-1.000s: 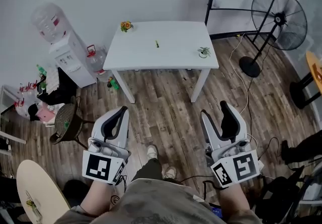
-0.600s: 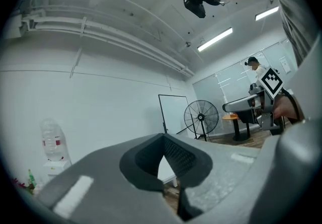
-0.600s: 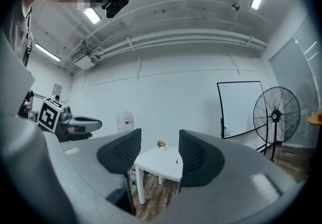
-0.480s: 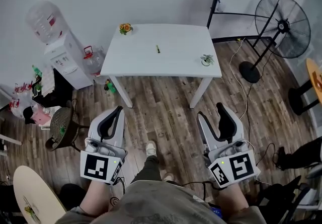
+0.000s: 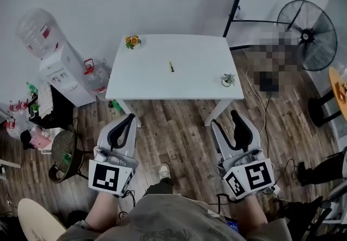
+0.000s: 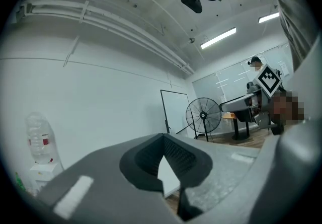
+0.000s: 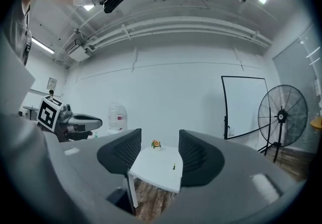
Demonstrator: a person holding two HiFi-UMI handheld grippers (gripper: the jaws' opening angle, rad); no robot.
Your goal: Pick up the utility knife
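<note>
Currently far off: slim dark utility knife on white rectangular table, 12 o'clock. Prob light, stiff; grip mid-handle. Left gripper jaws together, right gripper apart, both empty.

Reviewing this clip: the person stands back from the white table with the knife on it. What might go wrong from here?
1. The utility knife is thin and lies flat in the middle of the table, far from both grippers; a pinch may slip off it.
2. The left gripper has its fingers together and would need opening first; the right gripper is open.
3. The small plant near the table's front right corner might get knocked during the reach.
</note>
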